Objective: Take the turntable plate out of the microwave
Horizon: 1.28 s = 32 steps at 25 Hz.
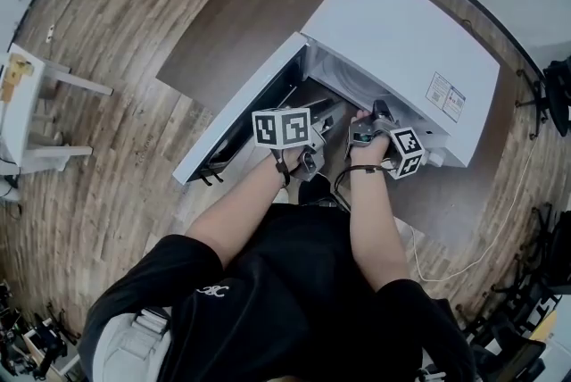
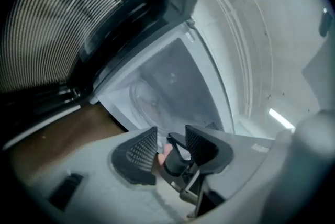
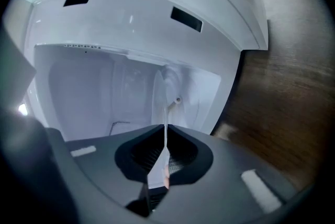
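The white microwave point(image 1: 401, 41) stands on a brown table with its door point(image 1: 239, 111) swung open to the left. Both grippers reach into its opening. My right gripper point(image 3: 164, 152) is shut on the rim of the clear glass turntable plate point(image 3: 159, 94), which shows edge-on as a thin pale line running into the white cavity. In the head view this gripper point(image 1: 375, 120) is at the cavity's right side. My left gripper point(image 2: 171, 147) stands open in front of the cavity, its ridged fingers point(image 2: 141, 150) apart and touching nothing. The plate point(image 2: 149, 100) shows faintly ahead of it.
The open door's mesh window point(image 2: 57, 19) fills the left of the left gripper view. The brown tabletop point(image 1: 241, 14) stretches beyond the microwave. White furniture point(image 1: 27, 103) stands on the wooden floor at the far left. A white cable point(image 1: 500, 228) trails at the right.
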Motion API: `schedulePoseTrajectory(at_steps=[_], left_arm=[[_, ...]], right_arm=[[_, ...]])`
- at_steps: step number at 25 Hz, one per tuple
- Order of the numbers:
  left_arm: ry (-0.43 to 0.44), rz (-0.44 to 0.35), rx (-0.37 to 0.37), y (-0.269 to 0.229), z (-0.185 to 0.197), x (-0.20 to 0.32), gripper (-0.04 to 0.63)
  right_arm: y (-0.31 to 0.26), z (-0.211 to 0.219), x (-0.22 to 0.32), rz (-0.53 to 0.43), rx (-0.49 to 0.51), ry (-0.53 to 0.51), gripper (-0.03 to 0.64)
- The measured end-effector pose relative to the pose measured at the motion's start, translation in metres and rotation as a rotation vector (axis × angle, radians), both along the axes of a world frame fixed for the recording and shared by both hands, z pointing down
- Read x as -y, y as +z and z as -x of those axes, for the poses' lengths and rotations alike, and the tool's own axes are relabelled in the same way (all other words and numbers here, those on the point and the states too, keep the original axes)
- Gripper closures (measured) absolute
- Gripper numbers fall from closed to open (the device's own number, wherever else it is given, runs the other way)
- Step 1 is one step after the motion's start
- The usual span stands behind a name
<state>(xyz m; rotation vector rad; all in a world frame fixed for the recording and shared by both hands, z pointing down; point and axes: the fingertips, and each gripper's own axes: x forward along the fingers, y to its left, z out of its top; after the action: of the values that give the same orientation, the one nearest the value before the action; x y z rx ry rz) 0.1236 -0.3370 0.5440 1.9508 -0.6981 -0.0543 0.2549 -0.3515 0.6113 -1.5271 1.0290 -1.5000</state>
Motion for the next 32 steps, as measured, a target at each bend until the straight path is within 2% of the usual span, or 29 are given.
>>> schedulePoseTrajectory(at_steps=[2, 4, 10, 14, 18, 22, 29, 32], left_arm=[[-0.017, 0.057, -0.113, -0.002, -0.005, -0.001, 0.4], [-0.029, 0.089, -0.163, 0.002, -0.011, 0.0, 0.385], [-0.038, 0.172, -0.2, 0.028, -0.028, -0.004, 0.382], [-0.067, 0.224, -0.27, 0.036, -0.033, 0.003, 0.362], [-0.094, 0.249, -0.341, 0.036, -0.036, 0.011, 0.344], [-0.104, 0.289, -0.355, 0.046, -0.042, 0.007, 0.336], [-0.182, 0.374, -0.417, 0.065, -0.04, 0.01, 0.339], [-0.202, 0.381, -0.428, 0.066, -0.041, 0.013, 0.378]], right_arm=[[0.001, -0.005, -0.002, -0.009, 0.006, 0.001, 0.591], [-0.003, -0.009, -0.002, -0.027, 0.008, -0.005, 0.59], [-0.012, -0.006, -0.005, -0.024, 0.029, -0.014, 0.591], [-0.022, -0.001, -0.006, -0.039, 0.019, -0.044, 0.591], [-0.014, 0.008, -0.022, -0.008, 0.03, -0.074, 0.591], [-0.01, 0.018, -0.037, 0.001, 0.045, -0.108, 0.591], [-0.019, 0.029, -0.049, -0.006, 0.058, -0.133, 0.591], [-0.019, 0.031, -0.054, -0.007, 0.054, -0.145, 0.591]])
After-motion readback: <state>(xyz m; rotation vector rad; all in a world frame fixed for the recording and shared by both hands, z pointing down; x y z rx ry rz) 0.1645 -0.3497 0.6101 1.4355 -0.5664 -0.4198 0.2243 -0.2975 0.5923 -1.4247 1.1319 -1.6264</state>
